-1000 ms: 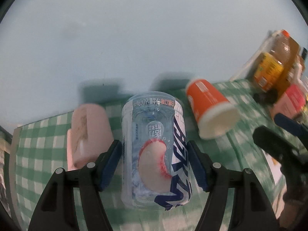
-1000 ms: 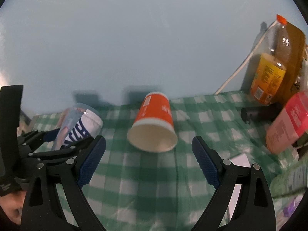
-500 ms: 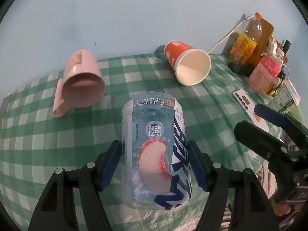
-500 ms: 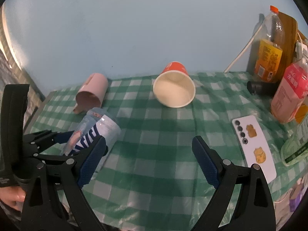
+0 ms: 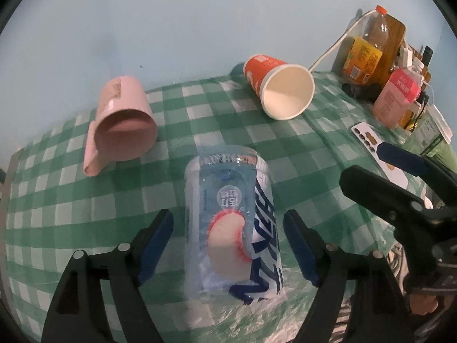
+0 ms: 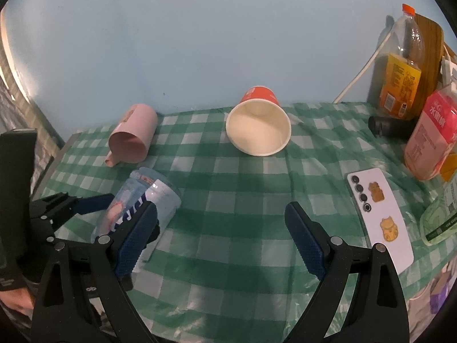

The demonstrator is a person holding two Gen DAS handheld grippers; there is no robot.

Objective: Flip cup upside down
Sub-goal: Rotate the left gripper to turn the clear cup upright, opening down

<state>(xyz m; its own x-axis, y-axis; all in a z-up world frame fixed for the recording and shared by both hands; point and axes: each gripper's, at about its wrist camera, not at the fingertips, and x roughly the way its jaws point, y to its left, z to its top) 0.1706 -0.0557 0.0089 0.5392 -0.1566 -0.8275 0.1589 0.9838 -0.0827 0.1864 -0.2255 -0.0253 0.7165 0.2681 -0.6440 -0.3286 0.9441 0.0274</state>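
Observation:
A clear plastic cup (image 5: 232,223) with a peach picture and blue lettering stands bottom-up on the green checked cloth, between the fingers of my left gripper (image 5: 228,245). The jaws are open, with a gap on each side of the cup. It also shows in the right wrist view (image 6: 140,203), at the left. My right gripper (image 6: 221,240) is open and empty above the cloth. An orange paper cup (image 5: 281,85) (image 6: 258,125) and a pink mug (image 5: 122,114) (image 6: 132,134) lie on their sides at the back.
A white phone (image 6: 380,217) lies on the cloth at the right. Bottles (image 6: 405,60), a pink carton (image 6: 431,137) and a green pack (image 6: 441,217) crowd the right edge. A blue wall stands behind the table.
My left gripper lowered the clear cup onto the cloth and opened, letting it go. Both cameras tilted down, bringing more of the table into view.

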